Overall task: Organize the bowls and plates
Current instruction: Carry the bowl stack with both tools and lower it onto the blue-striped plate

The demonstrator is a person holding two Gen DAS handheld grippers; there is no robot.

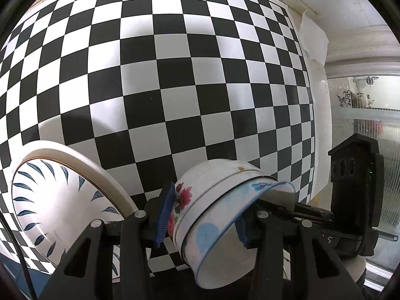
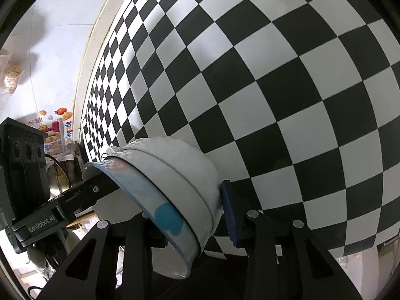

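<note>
A tilted stack of nested bowls (image 1: 220, 200) hangs above the checkered table. The outer bowl is white with red flowers and the inner one (image 2: 170, 215) has blue cloud shapes. My left gripper (image 1: 202, 222) is shut on the stack's wall, with one blue pad on the flowered outside and the other inside the rim. From the opposite side my right gripper (image 2: 190, 220) is shut on the same stack, its outer pad (image 2: 228, 212) against the white wall and its inner finger (image 1: 307, 212) reaching into the bowls. A blue-leaf plate (image 1: 57, 200) lies on a cream plate at lower left.
The black-and-white checkered cloth (image 1: 175, 75) covers the table, and its far edge meets a pale wall. A frosted glass door (image 1: 370, 105) stands to the right. In the right wrist view, a wall with colourful stickers (image 2: 57, 125) and a metal pot (image 2: 57, 177) lie beyond the table's left edge.
</note>
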